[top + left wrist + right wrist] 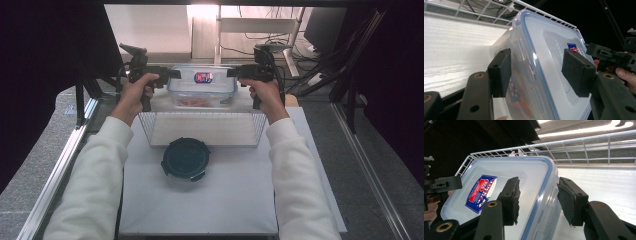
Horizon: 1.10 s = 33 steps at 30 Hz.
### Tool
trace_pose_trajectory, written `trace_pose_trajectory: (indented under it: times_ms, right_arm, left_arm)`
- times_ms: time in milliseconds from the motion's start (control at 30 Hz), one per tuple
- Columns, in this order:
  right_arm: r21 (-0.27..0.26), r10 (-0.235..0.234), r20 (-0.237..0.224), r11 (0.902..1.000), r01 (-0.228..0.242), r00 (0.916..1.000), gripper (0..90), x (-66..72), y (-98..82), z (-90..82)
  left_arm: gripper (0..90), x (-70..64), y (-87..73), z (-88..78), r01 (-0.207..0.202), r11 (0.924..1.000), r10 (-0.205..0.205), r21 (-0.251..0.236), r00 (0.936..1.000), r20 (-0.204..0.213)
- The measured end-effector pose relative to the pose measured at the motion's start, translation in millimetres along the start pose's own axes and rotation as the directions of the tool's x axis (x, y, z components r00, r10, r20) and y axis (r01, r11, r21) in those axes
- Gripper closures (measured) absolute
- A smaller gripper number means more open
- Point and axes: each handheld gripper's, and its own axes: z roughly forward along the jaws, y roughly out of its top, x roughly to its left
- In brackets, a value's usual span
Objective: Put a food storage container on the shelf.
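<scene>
Straddling opposite ends of the clear lidded container (202, 86) over the wire basket (202, 128), the left gripper (172, 73) and right gripper (232, 72) stand partly open, pads not pressing. The container looks rigid, slick and light, so I'd grip under the lid's rim at both short ends.

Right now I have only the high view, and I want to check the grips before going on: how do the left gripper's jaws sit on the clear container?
Observer: The left gripper straddles the blue-rimmed end of the container, one pad over the lid, one beside the wall.
Operator: And the right gripper?
Observer: The right gripper straddles the opposite end likewise, one pad on the lid side near the label.
Operator: What lies beyond?
Observer: The wire basket rim runs just past the container.
</scene>
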Motion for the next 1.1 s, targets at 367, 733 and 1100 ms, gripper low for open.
trace_pose_trajectory:
  times_ms: [367,733,1100]
  right_arm:
    - [-0.116,-0.115,-0.02,0.9868,0.112,0.9931,32.0,5.8,-9.1,-32.5]
    - [-0.121,-0.28,-0.031,0.954,0.274,0.9596,29.5,22.2,-49.4,-67.9]
    - [-0.117,-0.387,0.032,0.9142,0.388,0.9216,62.5,11.8,-107.0,-66.3]
  left_arm:
    - [17.5,-23.3,-13.9,-23.7,-0.185,0.9777,0.183,-0.1,0.9828,-0.02]
    - [20.7,-48.8,-68.1,-58.9,-0.382,0.917,0.375,-0.116,0.924,-0.076]
    - [22.5,-15.1,-142.2,-74.5,-0.403,0.9119,0.393,-0.078,0.912,-0.117]
